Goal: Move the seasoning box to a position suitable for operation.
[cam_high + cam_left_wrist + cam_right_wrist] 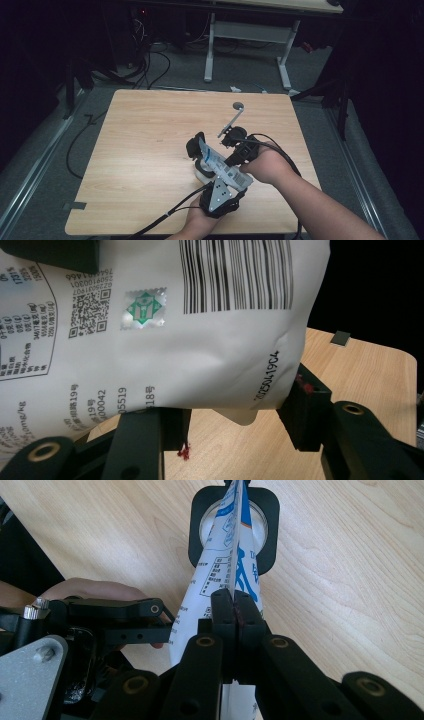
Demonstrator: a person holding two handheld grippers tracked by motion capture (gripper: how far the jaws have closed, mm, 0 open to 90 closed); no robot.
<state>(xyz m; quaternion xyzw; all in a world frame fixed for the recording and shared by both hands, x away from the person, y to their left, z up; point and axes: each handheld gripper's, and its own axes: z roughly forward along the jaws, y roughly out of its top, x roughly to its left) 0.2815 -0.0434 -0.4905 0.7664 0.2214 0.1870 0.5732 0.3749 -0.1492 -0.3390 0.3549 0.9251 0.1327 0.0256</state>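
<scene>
A white bag with blue print and a barcode hangs tilted over the table, held by both grippers. My right gripper is shut on the bag's thin sealed edge, its jaws pressed flat together. My left gripper is shut across the bag's fuller lower part, with a pad on each side. The bag's far end points down at a black square-rimmed container with a white round inside.
A metal scoop with a round head lies on the wooden table beyond the grippers. A strip of tape marks the table's near left corner. Cables trail off the table's front edge and across the floor.
</scene>
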